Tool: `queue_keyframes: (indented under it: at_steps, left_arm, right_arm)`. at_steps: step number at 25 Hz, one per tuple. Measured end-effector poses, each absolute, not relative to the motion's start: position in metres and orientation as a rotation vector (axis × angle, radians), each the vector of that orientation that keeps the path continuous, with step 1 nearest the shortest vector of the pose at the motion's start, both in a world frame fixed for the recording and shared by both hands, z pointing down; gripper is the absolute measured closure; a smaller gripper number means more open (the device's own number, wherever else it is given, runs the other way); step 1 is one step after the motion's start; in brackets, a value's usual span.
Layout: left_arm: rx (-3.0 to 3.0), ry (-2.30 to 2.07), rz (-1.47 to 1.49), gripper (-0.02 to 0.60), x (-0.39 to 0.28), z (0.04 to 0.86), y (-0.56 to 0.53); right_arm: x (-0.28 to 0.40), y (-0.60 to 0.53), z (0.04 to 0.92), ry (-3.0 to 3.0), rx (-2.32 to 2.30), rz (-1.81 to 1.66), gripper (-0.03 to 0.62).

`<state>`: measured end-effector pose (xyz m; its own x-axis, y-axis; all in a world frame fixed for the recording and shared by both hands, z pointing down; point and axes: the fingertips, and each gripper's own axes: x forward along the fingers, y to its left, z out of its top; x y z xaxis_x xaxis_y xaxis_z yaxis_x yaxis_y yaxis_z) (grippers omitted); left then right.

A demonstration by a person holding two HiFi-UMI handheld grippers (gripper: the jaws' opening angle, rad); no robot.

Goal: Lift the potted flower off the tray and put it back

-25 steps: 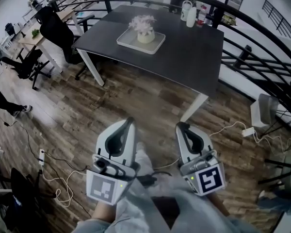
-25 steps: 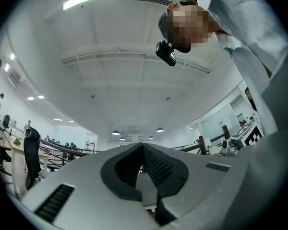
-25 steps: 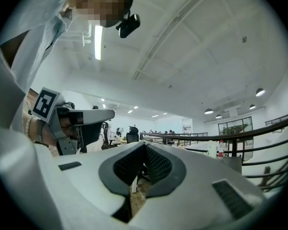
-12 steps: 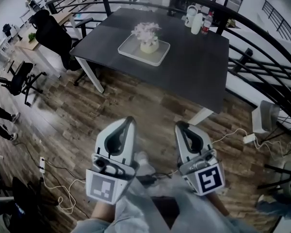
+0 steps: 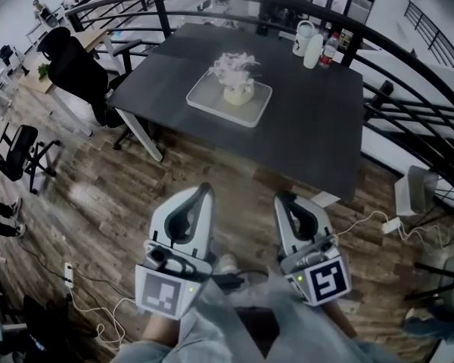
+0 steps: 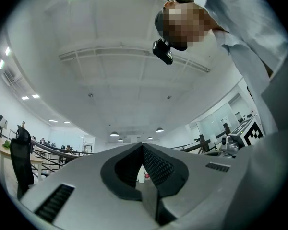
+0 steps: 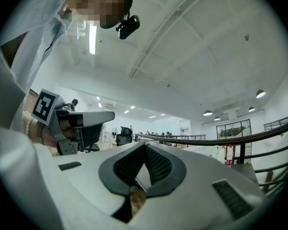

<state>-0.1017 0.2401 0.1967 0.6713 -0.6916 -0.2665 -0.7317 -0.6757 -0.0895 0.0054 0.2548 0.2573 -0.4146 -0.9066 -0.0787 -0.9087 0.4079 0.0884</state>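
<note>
Flower (image 5: 233, 65): white blooms in a pale pot, upright on tray (image 5: 209, 103), toward its far side. Not lifted.
Tray: pale, shallow, near the middle of dark desk (image 5: 310, 134).
Desk, rest: bottles (image 5: 312, 50) at the far corner, well apart from tray.
L hand-held gripper (image 5: 205, 189): jaws together at tips, nothing btw them. Over floor, well short of desk.
R hand-held gripper (image 5: 281, 198): jaws together, empty. Beside L, also short of desk.
Step (judged): approach only, task proper not begun.
Floor: wood. Cables (image 5: 112, 322) near person's feet, chair (image 5: 77, 57) left of desk.
Risk 1: jaws closed on arrival would knock pot or blooms instead of grasping. Must open first.
Risk 2: pot is round and blooms overhang its rim. A pinch too high crushes petals. A one-sided pinch lets pot tip or slip.
Risk 3: tray looks light, so it may slide or come up w/ pot if pads catch its rim.
Risk 4: cables could snag feet on the walk in.
</note>
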Motion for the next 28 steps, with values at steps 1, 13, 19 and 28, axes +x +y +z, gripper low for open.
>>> queue_keyframes:
  at_steps: [1,13,19,28]
  left_arm:
    - [-2.697,1.157,0.311,0.581,-0.104,0.197,0.232]
    - [-2.703,1.153,0.327,0.581,-0.134,0.205,0.178]
    - [-2.706,1.153,0.344,0.581,-0.141,0.206,0.17]
    - [-2.72,1.147,0.359,0.581,-0.145,0.207,0.168]
  right_arm:
    - [0.004,0.247,0.257,2.619,-1.693,0.185,0.592]
    - [-0.024,0.192,0.262,2.623,-1.706,0.206,0.592]
    - [-0.032,0.185,0.262,2.631,-1.711,0.218,0.592]
    - [-0.029,0.183,0.265,2.627,-1.754,0.209,0.592]
